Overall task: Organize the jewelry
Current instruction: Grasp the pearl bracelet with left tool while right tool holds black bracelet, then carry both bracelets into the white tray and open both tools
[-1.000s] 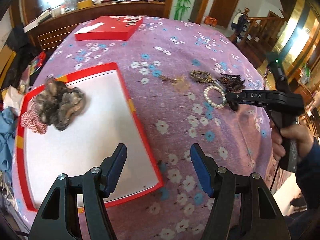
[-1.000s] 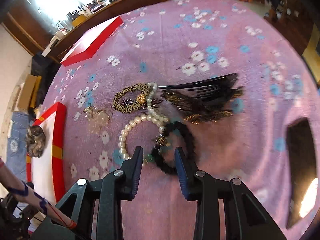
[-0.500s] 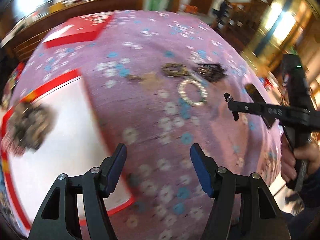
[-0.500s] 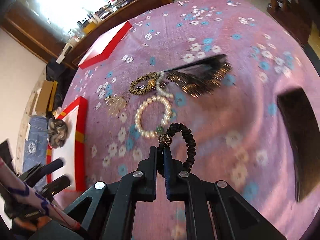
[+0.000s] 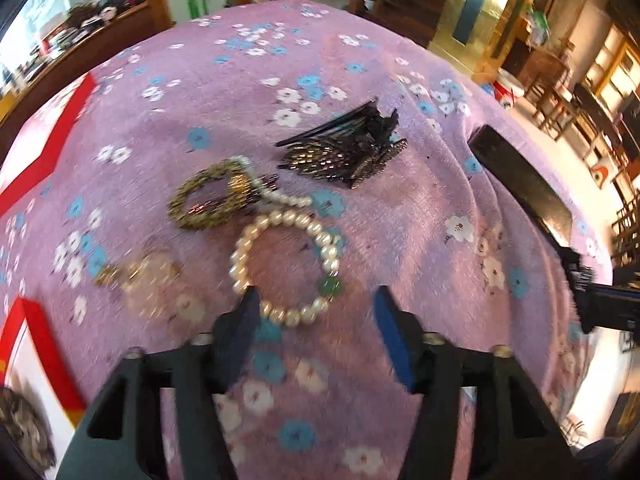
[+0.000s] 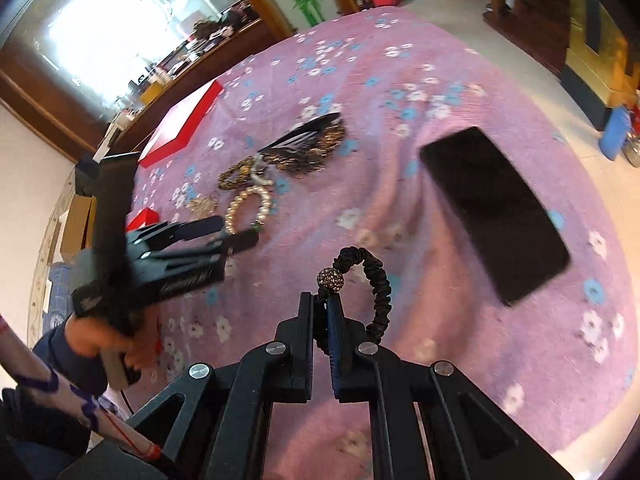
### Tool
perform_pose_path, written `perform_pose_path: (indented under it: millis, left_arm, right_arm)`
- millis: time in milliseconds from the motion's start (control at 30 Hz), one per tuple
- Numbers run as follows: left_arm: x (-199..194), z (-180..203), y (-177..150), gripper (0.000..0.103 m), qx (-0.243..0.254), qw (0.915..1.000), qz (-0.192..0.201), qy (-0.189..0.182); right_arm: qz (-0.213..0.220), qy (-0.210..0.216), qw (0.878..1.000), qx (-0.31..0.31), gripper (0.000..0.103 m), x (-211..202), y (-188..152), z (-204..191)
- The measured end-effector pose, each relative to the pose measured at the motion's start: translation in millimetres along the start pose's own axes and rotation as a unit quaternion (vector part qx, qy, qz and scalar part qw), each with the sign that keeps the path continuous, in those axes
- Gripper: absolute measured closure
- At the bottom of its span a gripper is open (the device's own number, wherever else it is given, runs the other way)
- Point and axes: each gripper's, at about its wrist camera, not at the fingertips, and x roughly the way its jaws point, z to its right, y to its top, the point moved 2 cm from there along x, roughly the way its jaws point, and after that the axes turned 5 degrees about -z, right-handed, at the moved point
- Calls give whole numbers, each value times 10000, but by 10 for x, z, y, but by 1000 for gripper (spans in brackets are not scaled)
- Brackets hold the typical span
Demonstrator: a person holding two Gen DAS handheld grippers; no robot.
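Jewelry lies in a loose cluster on the purple flowered cloth that covers the desk. A pearl bracelet with one green bead sits nearest the left claw, whose jaws are closing above the cloth with the near arc of the bracelet between them, the pads not yet on it. Just beyond the pearls lies a leopard-print hair tie, and next to that a pile of dark beaded hair clips. A pale gold brooch, blurred, rests left of the pearls. The right claw is clamped tight on a black scrunchie with a sparkly bead, held clear of the cloth. A black phone lies flat to the right. At the left edge, a red-rimmed tray holds a grey furry hair piece. A red box lid sits farther back.
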Motion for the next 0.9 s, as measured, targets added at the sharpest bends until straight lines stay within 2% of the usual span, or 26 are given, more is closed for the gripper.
perform_pose_path:
  millis: [67, 100, 133, 167, 233, 367, 433, 567, 700, 900]
  left_arm:
    - [85, 30, 68, 60, 104, 9997, -3, 226]
    - [134, 28, 89, 69, 94, 9997, -89, 227]
    - [128, 25, 110, 76, 71, 9997, -10, 218]
    - [136, 23, 123, 77, 64, 9997, -19, 217]
    - [123, 20, 102, 92, 84, 9996, 18, 259]
    - [48, 16, -120, 93, -260, 9996, 21, 142]
    - [-36, 6, -330, 92, -527, 9985, 22, -164]
    - [-243, -14, -669, 92, -900, 9943, 150, -547]
    - [-525, -31, -837, 92, -1024, 9923, 381, -590]
    - [-893, -157, -915, 92, -1176, 9892, 713, -501]
  right_arm:
    - [26, -30, 10000, 78, 96, -63, -34, 80]
    - [36, -52, 9999, 98, 96, -87, -52, 115]
    - [61, -76, 9999, 121, 96, -121, -75, 151]
    - [78, -80, 9999, 132, 96, -148, -86, 171]
    - [110, -101, 9998, 152, 96, -188, -102, 196]
    - [152, -61, 9998, 129, 96, -215, -82, 185]
    - [160, -6, 9998, 68, 96, -198, -56, 129]
    - [79, 124, 9999, -88, 96, -85, -15, -45]
    - [-65, 282, 9990, -350, 96, 71, 13, -323]
    - [-245, 462, 9952, -832, 96, 271, -15, -743]
